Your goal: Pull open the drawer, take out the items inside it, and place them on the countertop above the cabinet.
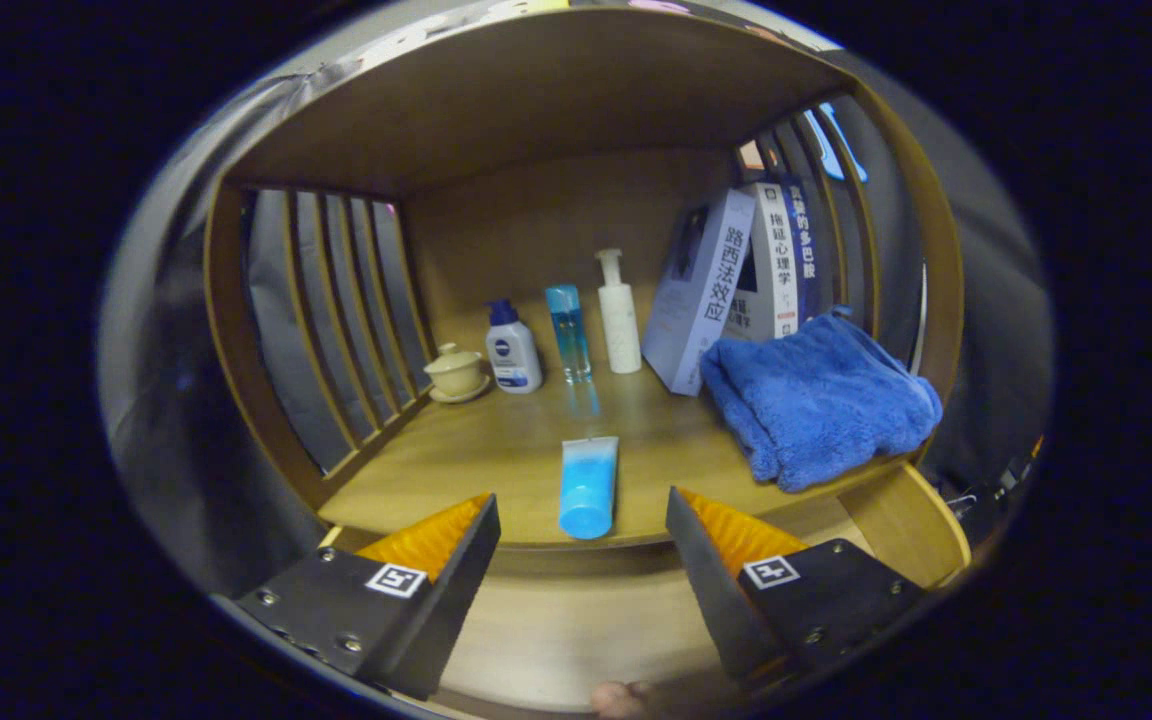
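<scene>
Nearest us, the claw stands wide open and empty, a blue tube lying just ahead between its fingers at the counter's near edge. We judge a careless nudge could knock it off.

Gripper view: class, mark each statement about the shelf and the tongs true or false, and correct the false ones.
1. The tongs are open and hold nothing. True.
2. The blue tube lies flat near the shelf's front edge, ahead of the gap between the fingers. True.
3. The towel is red. False: it is blue.
4. The books lie flat in a stack. False: they stand leaning, behind the towel.
5. The cup sits at the end of the bottle row, beside the slatted side. True.
</scene>
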Demonstrator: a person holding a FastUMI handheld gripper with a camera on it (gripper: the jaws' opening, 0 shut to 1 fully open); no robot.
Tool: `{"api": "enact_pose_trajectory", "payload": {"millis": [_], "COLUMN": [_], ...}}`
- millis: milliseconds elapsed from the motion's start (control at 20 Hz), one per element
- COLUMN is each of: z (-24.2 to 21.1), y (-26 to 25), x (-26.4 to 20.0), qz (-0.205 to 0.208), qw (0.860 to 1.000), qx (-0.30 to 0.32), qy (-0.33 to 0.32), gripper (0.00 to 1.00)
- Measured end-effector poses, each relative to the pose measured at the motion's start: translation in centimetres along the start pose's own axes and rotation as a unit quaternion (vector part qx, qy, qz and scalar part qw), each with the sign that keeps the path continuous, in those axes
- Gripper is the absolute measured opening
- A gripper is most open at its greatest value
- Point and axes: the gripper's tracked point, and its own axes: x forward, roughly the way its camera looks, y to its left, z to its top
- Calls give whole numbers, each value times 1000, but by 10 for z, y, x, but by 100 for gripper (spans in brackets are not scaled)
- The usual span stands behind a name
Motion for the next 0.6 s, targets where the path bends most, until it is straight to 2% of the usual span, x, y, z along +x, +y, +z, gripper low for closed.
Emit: {"api": "enact_pose_trajectory", "payload": {"millis": [150,400,600], "z": [6,-5,-14], "y": [9,9,13], "x": [-32,-87,-122], "qz": [18,14,19], "qw": [999,994,992], "qx": [-26,-95,-108], "qy": [-20,-44,-70], "gripper": [99,99,99]}}
